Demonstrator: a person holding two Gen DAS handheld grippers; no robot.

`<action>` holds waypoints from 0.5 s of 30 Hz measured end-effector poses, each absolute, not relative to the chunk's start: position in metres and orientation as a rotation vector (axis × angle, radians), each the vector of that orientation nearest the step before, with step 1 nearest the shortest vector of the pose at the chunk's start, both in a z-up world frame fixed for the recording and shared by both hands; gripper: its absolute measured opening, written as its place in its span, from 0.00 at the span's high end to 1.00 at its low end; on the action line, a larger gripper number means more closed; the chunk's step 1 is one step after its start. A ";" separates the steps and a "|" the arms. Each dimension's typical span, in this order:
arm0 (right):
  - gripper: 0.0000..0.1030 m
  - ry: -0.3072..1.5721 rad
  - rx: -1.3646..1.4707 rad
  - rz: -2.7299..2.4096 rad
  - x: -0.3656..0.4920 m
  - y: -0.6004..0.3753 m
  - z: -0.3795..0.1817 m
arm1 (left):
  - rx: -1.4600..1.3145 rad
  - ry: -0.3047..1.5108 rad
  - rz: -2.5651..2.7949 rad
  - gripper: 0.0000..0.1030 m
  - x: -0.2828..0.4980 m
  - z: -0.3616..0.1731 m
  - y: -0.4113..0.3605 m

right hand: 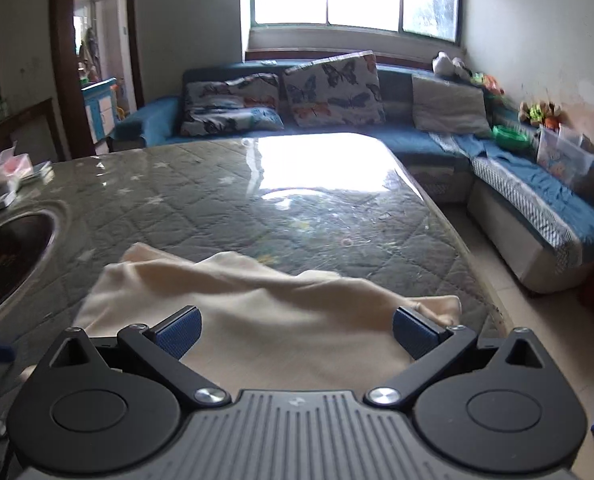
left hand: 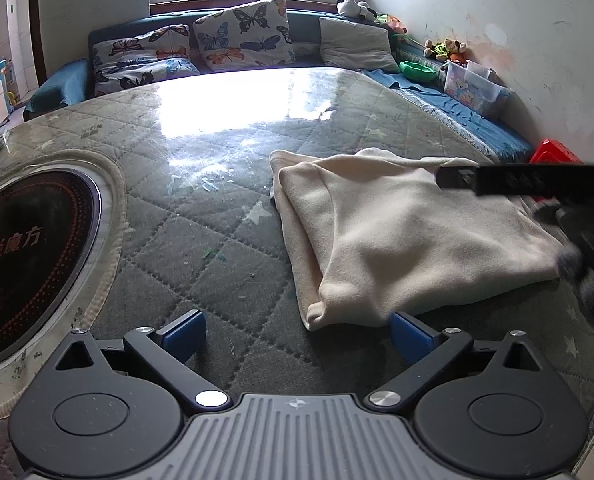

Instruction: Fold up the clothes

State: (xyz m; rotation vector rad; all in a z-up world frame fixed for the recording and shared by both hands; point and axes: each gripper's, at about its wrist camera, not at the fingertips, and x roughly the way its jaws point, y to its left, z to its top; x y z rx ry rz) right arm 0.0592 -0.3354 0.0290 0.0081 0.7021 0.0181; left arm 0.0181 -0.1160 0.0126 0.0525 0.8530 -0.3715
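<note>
Your left tongs (left hand: 297,336) are spread, empty, above the quilted bench (left hand: 217,208); the one folded cream garment (left hand: 409,240) lies just ahead-right. Your right tongs (right hand: 297,334) are spread directly over that garment (right hand: 281,320), gripping nothing. One inset cooktop (left hand: 29,268) sits left, cut off by the frame edge.

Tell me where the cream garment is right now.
The cream garment lies folded on the quilted table, right of the round cooktop, ahead of both open grippers.
</note>
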 end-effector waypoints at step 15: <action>0.00 0.745 -0.036 0.040 0.083 -0.323 0.023 | 0.055 0.857 -0.380 0.01 0.020 0.012 -0.115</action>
